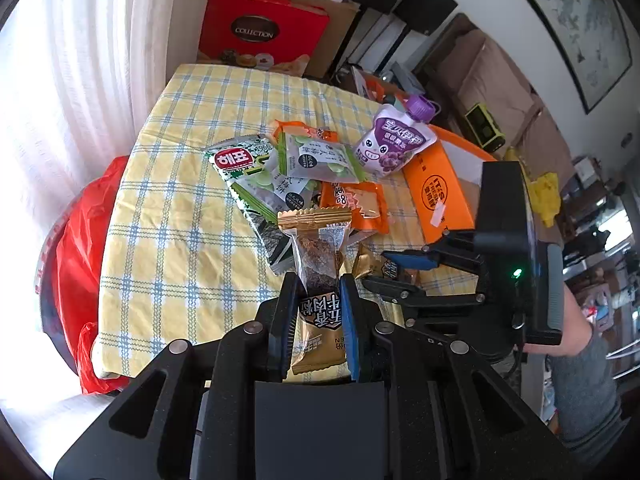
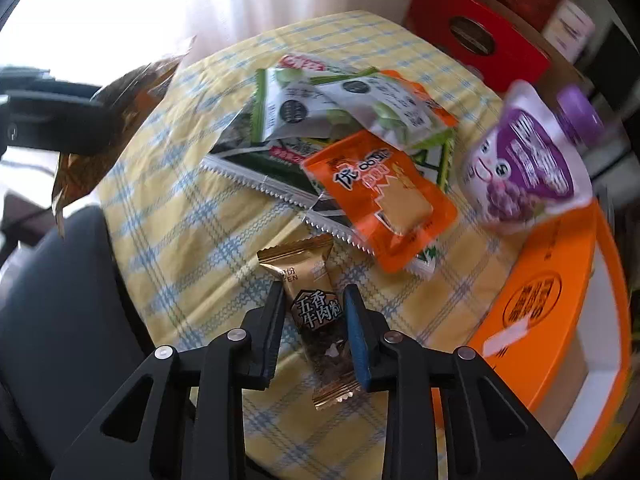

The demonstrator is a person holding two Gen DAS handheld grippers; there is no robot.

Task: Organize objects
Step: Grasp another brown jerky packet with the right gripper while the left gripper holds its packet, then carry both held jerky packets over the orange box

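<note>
The left gripper (image 1: 318, 292) had its jaws clamped on a gold snack bar (image 1: 316, 256), held up off the worktop (image 1: 168, 184) with its crimped top end pointing toward 12 o'clock in the left wrist view. A second gold bar (image 2: 316, 312) lay flat on the checked cloth, and the right gripper (image 2: 314, 308) straddled it: one jaw at its 9 o'clock side, the other at 3 o'clock. The jaws stood narrowly apart around the wrapper; the left one looked to be touching the edge, but a firm pinch could not be confirmed, so I judged the grasp as not yet made.

In the right wrist view, the loose pile sat at 12 to 1 o'clock of that bar: an orange pack (image 2: 380, 196), green packs (image 2: 316, 104) on top of a seaweed pack (image 2: 256, 164), and a purple pouch (image 2: 524, 160) at 2 o'clock leaning on the orange box (image 2: 540, 292), which ran down the 3 to 4 o'clock edge.

The step in hand seemed to be gathering the two matching bars, one per gripper. Next, the right jaws would need to finish pressing on the wrapper's middle, not its slippery crimped ends, then lift straight up. Where the bars belong was not shown; the orange box looked the likeliest place.
</note>
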